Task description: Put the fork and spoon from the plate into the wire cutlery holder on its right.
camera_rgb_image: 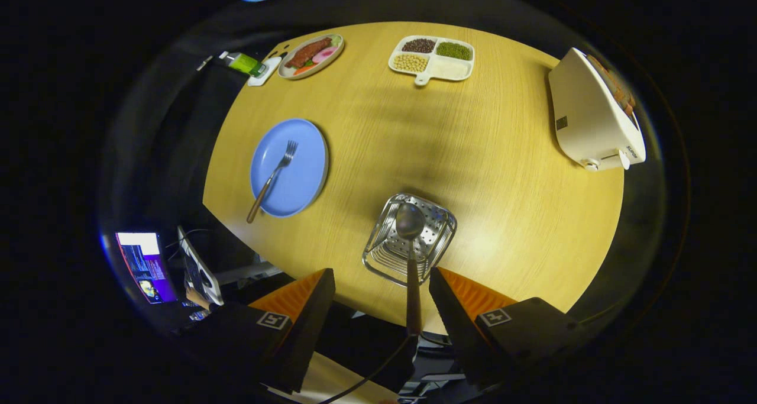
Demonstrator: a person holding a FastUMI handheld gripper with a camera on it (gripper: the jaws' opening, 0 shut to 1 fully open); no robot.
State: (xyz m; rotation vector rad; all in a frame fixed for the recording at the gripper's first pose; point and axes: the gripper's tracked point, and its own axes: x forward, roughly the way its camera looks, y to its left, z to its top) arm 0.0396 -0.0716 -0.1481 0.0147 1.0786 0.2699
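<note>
A fork (273, 178) with a brown handle lies across the blue plate (303, 176), well ahead and left of my fingers. Right of the plate stands the wire cutlery holder (440, 223), just ahead of my fingertips. The spoon (410, 238) has its bowl down inside the holder, and its brown handle rises toward me between my fingers, closer to the right one. My gripper (381, 271) is open above the near table edge. Neither finger touches the spoon handle.
A white toaster (591, 120) sits at the far right of the round wooden table (502, 173). Beyond are a divided white tray (458, 70) of beans and an oval dish (310, 55) of food beside a green item (245, 64). Off the table's left edge a lit screen (142, 265) stands.
</note>
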